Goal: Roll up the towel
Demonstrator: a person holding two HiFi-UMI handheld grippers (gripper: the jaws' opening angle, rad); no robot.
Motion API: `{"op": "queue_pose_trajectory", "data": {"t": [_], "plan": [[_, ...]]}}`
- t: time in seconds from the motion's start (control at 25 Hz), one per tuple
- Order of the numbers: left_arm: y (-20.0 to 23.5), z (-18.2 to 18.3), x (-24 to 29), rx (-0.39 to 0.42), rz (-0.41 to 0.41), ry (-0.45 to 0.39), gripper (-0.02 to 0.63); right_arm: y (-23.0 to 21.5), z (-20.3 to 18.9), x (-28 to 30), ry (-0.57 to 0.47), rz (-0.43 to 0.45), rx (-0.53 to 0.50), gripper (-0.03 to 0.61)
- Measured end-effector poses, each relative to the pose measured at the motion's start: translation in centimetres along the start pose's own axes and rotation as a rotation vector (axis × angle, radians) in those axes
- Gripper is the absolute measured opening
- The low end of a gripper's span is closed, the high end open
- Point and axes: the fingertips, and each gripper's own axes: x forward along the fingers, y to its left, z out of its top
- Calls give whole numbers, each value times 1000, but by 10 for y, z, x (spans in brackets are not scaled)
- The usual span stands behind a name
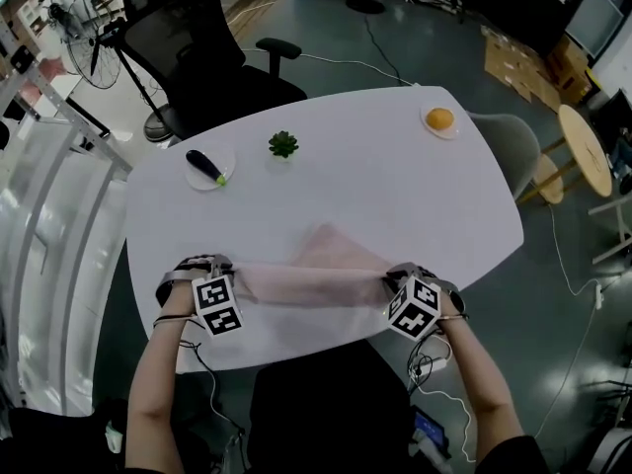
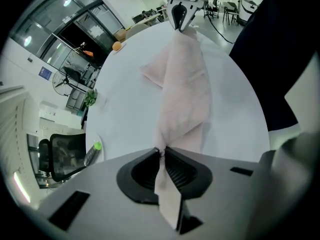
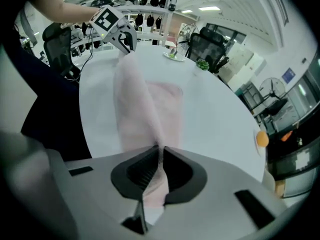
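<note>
One pink towel [image 1: 314, 276] stretched taut, partly rolled.

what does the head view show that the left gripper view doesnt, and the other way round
Only the head view: the person's left forearm, the left gripper's marker cube, and the cardboard boxes on the floor.

Only the left gripper view: the left gripper seen close up, its jaws shut on one end of the towel.

Both: the pink towel stretched between the two grippers, the right gripper pinching its far end, the white table, the orange and the small plant.
</note>
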Motion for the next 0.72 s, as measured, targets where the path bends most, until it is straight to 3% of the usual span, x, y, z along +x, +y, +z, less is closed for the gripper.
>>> {"op": "queue_pose_trajectory", "data": {"t": [0.36, 0.6, 0.72], "plan": [[13, 1, 38, -47, -49, 58, 49, -27, -1, 36, 57, 65, -10, 49], [16, 4, 46, -76, -51, 45, 49, -29, -5, 47, 62, 50, -23, 54], [26, 2, 40, -114, -16, 10, 129, -36, -2, 42, 39, 3, -28, 122]]}}
